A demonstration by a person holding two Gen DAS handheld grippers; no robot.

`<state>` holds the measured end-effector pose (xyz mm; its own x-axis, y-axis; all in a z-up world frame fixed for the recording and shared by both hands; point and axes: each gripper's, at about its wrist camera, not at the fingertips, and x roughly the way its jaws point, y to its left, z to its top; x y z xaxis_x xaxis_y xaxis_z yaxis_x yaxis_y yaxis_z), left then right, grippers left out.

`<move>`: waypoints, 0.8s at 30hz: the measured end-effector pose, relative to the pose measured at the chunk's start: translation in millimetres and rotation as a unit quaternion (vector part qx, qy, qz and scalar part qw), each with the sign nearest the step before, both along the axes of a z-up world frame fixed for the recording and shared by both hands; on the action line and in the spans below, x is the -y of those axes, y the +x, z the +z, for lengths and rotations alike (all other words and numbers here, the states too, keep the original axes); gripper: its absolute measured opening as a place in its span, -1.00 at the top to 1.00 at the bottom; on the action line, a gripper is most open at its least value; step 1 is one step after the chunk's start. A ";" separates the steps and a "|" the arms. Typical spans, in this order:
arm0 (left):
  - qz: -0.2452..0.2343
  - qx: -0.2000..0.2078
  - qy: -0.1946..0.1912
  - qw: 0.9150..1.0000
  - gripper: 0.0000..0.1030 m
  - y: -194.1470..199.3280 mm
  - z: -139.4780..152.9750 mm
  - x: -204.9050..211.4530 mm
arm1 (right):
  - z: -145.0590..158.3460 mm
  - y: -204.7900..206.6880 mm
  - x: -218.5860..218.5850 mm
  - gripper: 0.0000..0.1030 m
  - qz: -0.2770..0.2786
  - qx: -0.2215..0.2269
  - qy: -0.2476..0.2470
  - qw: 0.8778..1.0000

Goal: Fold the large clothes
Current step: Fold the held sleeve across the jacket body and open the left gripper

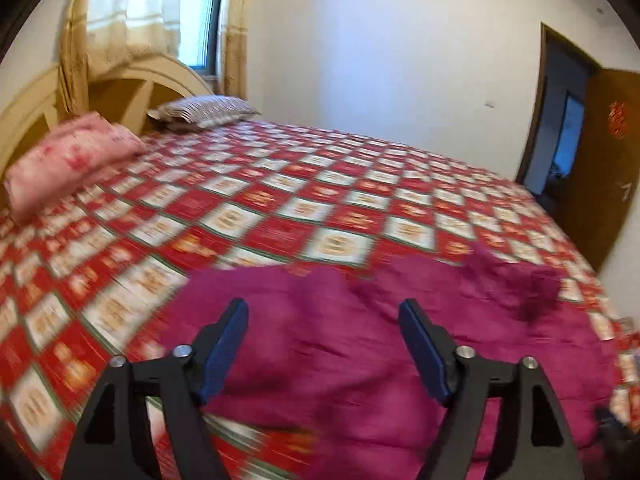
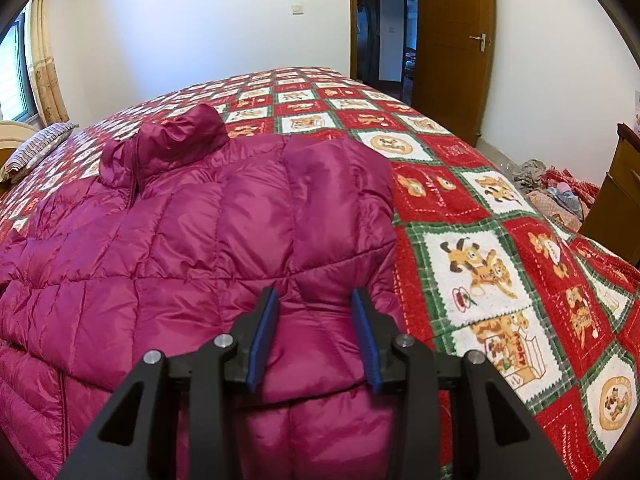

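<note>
Your left tool (image 1: 324, 312) hangs w/ its blue pads spread wide, nothing between them, just over the near part of the magenta puffer jacket (image 2: 208, 216); that view is motion-blurred so cloth detail is hard to read. Your right tool (image 2: 316, 300) stands at a middling gap, a bulge of the jacket's quilted fabric sitting between the pads (image 2: 264, 332); can't tell whether they actually press on it. The jacket lies spread on the bed (image 2: 480, 216), on the red/white/green checked cover w/ cartoon dogs, on the side nearest you, collar (image 2: 180, 132) pointing away toward the far wall. One sleeve looks folded across the front in the right-wrist view. Pink pillow (image 1: 68, 160) and striped pillow (image 1: 204, 110) lie at the headboard (image 1: 128, 84), well apart from the jacket. Wooden door (image 2: 454, 36) stands open beyond the bed; a heap of clutter (image 2: 556, 192) lies on the floor to the right.
</note>
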<state>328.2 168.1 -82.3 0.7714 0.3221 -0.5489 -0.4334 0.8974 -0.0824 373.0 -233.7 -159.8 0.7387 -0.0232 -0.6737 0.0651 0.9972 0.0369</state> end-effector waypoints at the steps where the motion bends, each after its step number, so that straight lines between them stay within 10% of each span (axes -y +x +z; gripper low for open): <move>1: -0.001 -0.012 0.002 1.000 -0.66 2.4 -2.7 -10.8 | 0.1 0.1 -0.2 0.20 0.000 0.000 -0.001 1.000; 10: 0.021 -0.168 -0.034 0.985 -0.66 37.2 -79.9 -41.0 | 0.2 -0.1 -1.0 0.19 0.001 -0.001 -0.005 1.000; 14: 0.022 -0.148 -0.024 0.988 -0.53 31.0 -88.5 -38.7 | 0.1 0.0 -1.0 0.19 0.001 -0.001 -0.005 1.000; 16: 0.001 -0.136 -0.040 0.990 0.17 31.7 -85.6 -41.5 | 0.1 0.0 -1.2 0.19 0.001 -0.001 -0.005 1.000; 19: -0.018 -0.130 -0.039 0.991 0.53 31.9 -79.1 -46.1 | 0.3 0.0 -1.1 0.18 0.001 0.000 -0.005 1.000; 24: -0.056 -0.029 -0.093 0.994 0.57 8.2 -41.2 -45.2 | 0.1 0.2 -1.0 0.18 0.002 0.000 -0.004 1.000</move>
<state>336.4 213.3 -123.5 0.7625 0.1250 -0.6348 -0.3403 0.9120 -0.2291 373.2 -232.7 -159.7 0.7384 -0.0266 -0.6738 0.0619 0.9977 0.0285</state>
